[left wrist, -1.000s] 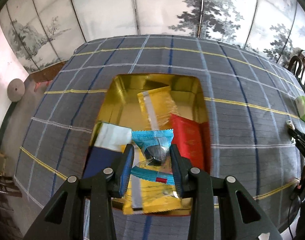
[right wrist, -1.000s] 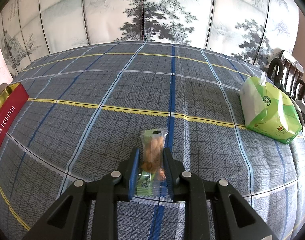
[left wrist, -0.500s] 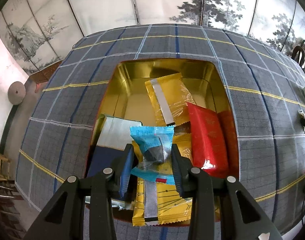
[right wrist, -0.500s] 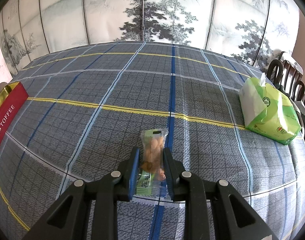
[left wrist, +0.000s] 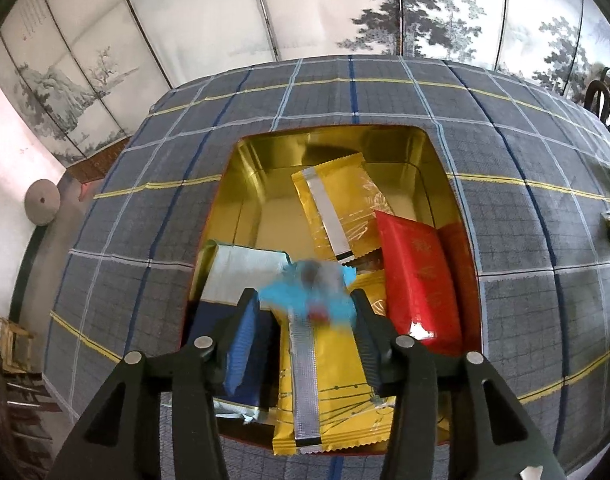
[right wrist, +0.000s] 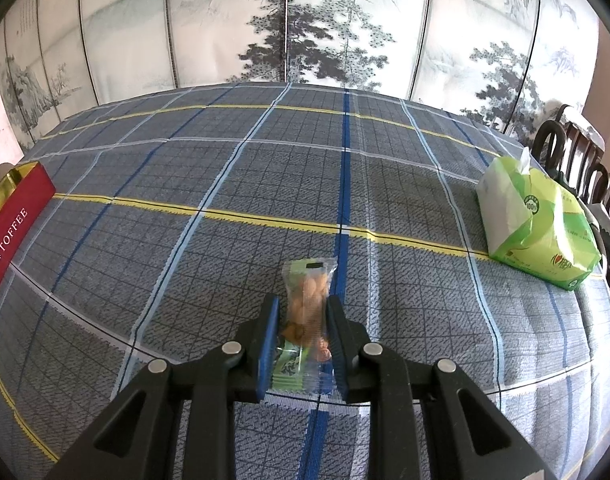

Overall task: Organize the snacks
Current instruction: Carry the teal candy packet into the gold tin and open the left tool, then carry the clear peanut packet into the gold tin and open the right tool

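Observation:
In the left wrist view a gold-lined red tin (left wrist: pixel 241 184) lies open on the checked tablecloth. It holds yellow (left wrist: pixel 341 208), red (left wrist: pixel 417 276), white-and-blue (left wrist: pixel 245 276) and another yellow (left wrist: pixel 329 392) snack packs. My left gripper (left wrist: pixel 307 320) is open above the tin, and a small blue-wrapped snack (left wrist: pixel 309 296), blurred, is loose between its fingers. In the right wrist view my right gripper (right wrist: pixel 303 332) is shut on a clear pack of orange snacks with a green label (right wrist: pixel 307 312), low over the cloth. The tin's red side marked TOFFEE (right wrist: pixel 9 232) is at the far left.
A green tissue pack (right wrist: pixel 537 228) lies at the right of the table. Dark wooden chairs (right wrist: pixel 577 160) stand beyond the right edge. A painted folding screen (right wrist: pixel 305 24) runs behind the table. A round grey object (left wrist: pixel 43 202) sits on the wall at left.
My left gripper has opened and let go of the blue-wrapped snack, which is dropping blurred over the tin; the gripper has moved further over the tin. My right gripper and its pack have not moved.

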A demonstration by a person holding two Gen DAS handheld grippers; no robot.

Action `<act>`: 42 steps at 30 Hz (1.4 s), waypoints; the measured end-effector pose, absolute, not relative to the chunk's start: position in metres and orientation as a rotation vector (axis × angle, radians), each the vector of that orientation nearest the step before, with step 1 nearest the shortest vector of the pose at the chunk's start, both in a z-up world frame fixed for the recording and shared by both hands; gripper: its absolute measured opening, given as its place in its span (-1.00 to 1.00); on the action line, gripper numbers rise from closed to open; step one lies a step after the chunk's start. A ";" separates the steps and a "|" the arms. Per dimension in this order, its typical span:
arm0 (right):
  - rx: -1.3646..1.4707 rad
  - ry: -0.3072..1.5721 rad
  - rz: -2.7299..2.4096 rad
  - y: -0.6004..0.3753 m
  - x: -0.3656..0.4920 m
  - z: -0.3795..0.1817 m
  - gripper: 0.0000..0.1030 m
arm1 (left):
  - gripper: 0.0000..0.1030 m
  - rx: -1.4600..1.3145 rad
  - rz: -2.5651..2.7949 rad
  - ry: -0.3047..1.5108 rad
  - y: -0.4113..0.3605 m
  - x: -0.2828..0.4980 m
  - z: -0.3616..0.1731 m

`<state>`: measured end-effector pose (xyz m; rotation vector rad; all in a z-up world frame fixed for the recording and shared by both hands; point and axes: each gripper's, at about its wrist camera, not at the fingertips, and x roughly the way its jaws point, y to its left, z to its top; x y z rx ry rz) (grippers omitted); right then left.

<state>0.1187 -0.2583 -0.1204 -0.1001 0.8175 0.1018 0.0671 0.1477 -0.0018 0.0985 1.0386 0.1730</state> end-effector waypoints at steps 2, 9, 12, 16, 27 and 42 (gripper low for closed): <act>-0.105 0.817 0.099 -0.258 0.119 -0.120 -0.54 | 0.04 0.105 0.172 1.034 0.147 0.066 -0.001; -0.117 0.816 0.079 -0.254 0.118 -0.121 -0.55 | 0.33 0.117 0.164 1.006 0.144 0.061 0.007; -0.113 0.817 0.068 -0.250 0.117 -0.121 -0.55 | 0.41 0.116 0.170 0.996 0.143 0.058 0.011; -0.102 0.821 0.043 -0.248 0.117 -0.121 -0.55 | 0.49 0.104 0.171 0.971 0.141 0.049 0.019; -0.073 0.865 -0.048 -0.235 0.120 -0.118 -0.56 | 0.60 0.063 0.201 0.956 0.147 0.027 0.028; -0.017 0.854 0.075 -0.171 0.097 -0.085 -0.56 | 0.69 0.024 0.221 0.956 0.161 0.005 0.027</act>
